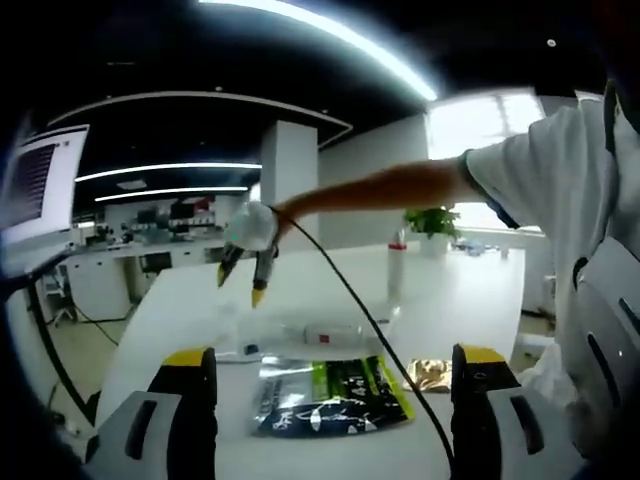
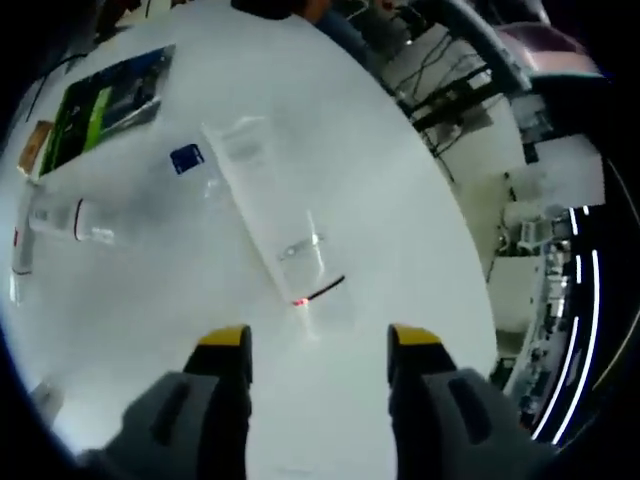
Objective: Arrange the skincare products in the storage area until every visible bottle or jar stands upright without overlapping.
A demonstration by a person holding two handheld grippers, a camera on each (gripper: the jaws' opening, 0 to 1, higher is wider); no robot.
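1. Far left of my right gripper view, a clear bottle with a white cap (image 2: 60, 217) was lying flat on the white table (image 2: 400, 230), long axis running across the picture. It has to be stood upright.
2. Next over, a clear plastic organizer (image 2: 265, 215) stretched diagonally from upper left down toward my right gripper (image 2: 315, 345). Its near end sat just ahead of the jaws, which were spread wide with nothing between them.
3. So the right gripper looked like the nearer one; I'd guess it needed to swing left for that bottle.
4. In my left gripper view, the same bottle (image 1: 320, 333) lay flat just beyond a green and black packet (image 1: 330, 395). My left gripper (image 1: 330, 365) was also spread and empty.
5. Further right stood an upright white bottle (image 1: 397, 272).
6. Labels: I couldn't read any writing, way too blurry.
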